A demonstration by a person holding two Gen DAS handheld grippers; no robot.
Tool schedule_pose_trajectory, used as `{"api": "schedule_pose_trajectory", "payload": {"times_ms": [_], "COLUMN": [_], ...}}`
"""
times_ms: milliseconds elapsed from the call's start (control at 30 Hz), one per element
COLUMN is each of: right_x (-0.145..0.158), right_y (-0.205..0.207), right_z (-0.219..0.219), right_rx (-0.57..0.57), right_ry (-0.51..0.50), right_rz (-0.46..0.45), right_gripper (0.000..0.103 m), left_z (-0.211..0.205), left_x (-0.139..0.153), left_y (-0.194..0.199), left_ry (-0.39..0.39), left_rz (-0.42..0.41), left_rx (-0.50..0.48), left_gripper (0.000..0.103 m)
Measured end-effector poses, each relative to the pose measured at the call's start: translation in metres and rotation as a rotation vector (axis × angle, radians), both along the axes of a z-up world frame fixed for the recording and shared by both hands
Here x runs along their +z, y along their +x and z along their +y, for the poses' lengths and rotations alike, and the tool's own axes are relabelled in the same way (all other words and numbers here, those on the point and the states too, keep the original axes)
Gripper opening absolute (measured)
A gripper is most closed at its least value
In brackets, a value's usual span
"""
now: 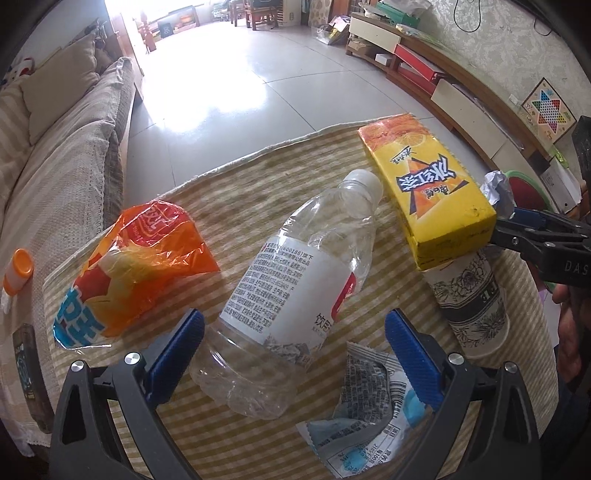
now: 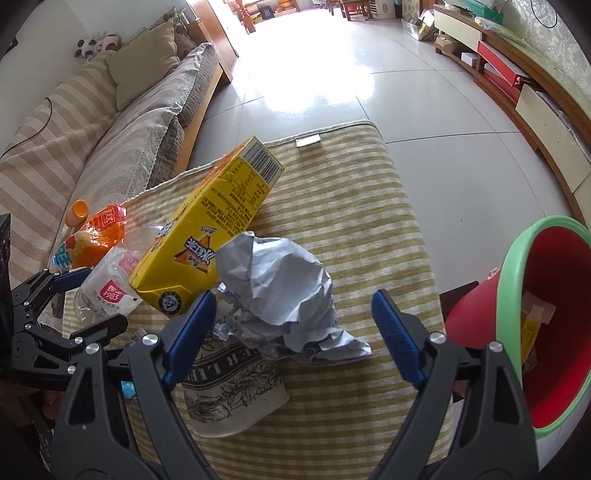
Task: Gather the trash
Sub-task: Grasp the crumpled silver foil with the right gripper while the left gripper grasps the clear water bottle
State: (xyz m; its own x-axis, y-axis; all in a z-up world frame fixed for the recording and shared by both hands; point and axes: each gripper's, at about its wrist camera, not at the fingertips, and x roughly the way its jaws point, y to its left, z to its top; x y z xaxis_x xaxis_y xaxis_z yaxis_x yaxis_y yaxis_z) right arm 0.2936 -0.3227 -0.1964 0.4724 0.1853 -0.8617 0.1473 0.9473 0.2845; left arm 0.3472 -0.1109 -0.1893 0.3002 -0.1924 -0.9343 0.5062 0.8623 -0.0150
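Left gripper (image 1: 293, 360) jaws spread astride the clear bottle (image 1: 291, 299), not pressing. Right gripper (image 2: 293, 336) jaws spread around crumpled paper (image 2: 275, 291) at the striped cloth's (image 2: 354, 206) near edge.

A home living room is shown. A long sofa (image 2: 122, 125) draped in striped covers, with cushions (image 2: 147, 59) and a soft toy (image 2: 98, 44) on it, is set along one wall, and a low media cabinet (image 1: 461, 92) along the other. A glossy tiled floor (image 2: 332, 74) is seen leading to wooden dining chairs (image 1: 258, 13) beyond.
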Motion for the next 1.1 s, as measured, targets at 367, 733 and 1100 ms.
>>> {"api": "schedule_pose_trajectory", "payload": {"times_ms": [367,733,1100], "right_x": [0.006,0.047,0.098], "right_y": [-0.007,-0.042,-0.091], "right_z": [0.002,0.001,0.011], "right_rx": [0.015,0.025,0.075], "right_ry": [0.017,0.016,-0.018], "right_rz": [-0.004,-0.075,-0.177], "right_gripper": [0.048,0.046,0.046], "left_z": [0.000,0.027,0.040], "left_x": [-0.010,0.026,0.081], "left_y": [-0.009,-0.058,-0.116], "left_ry": [0.016,-0.023,-0.171], "left_rz": [0.007,-0.097,-0.161], "left_rx": [0.015,0.102,0.190], "left_gripper": [0.068,0.059,0.056]}}
